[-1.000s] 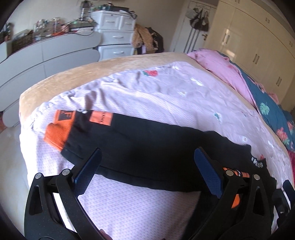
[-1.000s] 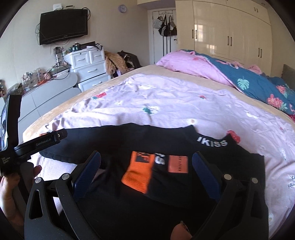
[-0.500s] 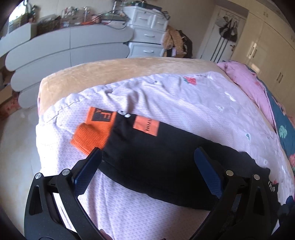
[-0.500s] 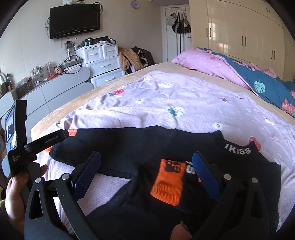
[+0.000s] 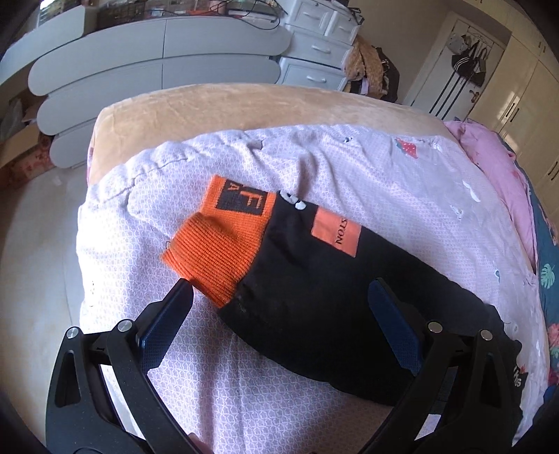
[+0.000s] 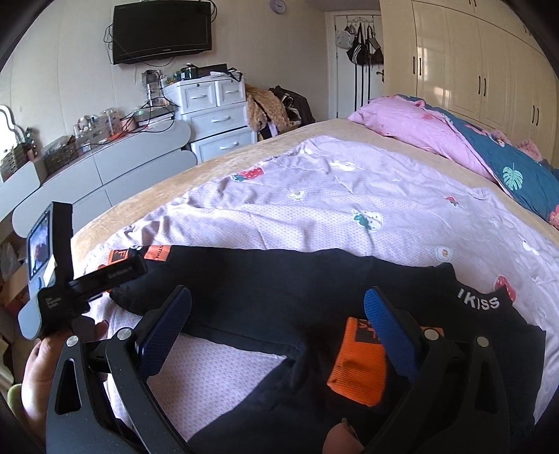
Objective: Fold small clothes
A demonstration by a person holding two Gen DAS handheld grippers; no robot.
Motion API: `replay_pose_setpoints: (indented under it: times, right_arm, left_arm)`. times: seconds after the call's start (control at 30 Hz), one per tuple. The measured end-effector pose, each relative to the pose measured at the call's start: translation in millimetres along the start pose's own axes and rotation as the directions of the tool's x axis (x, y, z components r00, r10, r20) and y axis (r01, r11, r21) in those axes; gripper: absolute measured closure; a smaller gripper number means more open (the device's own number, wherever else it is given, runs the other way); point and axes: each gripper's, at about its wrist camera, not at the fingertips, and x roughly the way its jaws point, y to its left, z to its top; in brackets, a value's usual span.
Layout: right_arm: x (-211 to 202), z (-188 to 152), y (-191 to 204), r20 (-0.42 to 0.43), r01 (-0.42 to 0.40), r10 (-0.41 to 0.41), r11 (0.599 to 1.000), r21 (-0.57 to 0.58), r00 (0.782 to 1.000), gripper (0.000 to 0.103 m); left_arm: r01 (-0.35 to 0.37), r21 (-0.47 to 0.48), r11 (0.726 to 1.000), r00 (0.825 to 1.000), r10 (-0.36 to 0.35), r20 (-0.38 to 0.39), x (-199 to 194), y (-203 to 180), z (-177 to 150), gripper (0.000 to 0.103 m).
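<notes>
I'm hovering my left gripper (image 5: pixel 279 300) and right gripper (image 6: pixel 277 304), both spread wide, over the black pants (image 5: pixel 332 290) lying on the bed (image 5: pixel 244 164).

A home bedroom.
A bed (image 6: pixel 349 195) with lilac quilt fills the view; wall-mounted TV (image 6: pixel 162 29) at 11 o'clock, white wardrobes (image 6: pixel 471 59) at 1 o'clock, drawer chest (image 6: pixel 216 115) between.

White "IKISS" on the black garment's collar (image 6: pixel 478 302); "STON" on its orange patch (image 5: pixel 336 233)
</notes>
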Motion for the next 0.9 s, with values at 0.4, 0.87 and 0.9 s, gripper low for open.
replay_pose_setpoints:
  times: [0.4, 0.87, 0.9]
  right_arm:
    - [20, -17, 15, -0.051, -0.033, 0.033, 0.999, 0.01, 0.998, 0.004]
    - [6, -56, -17, -0.08, -0.002, 0.012, 0.992, 0.126, 0.997, 0.004]
    - [4, -57, -21, -0.078, 0.003, 0.007, 0.991, 0.134, 0.997, 0.004]
  left_arm:
    - [0.038, -0.03, 0.999, 0.998, -0.04, -0.051, 23, 13, 7, 0.009]
    - [0.181, 0.017, 0.983, 0.981, -0.182, 0.064, 3, 10, 21, 0.092]
    - [0.195, 0.029, 0.98, 0.978, -0.197, 0.075, -1, 7, 21, 0.096]
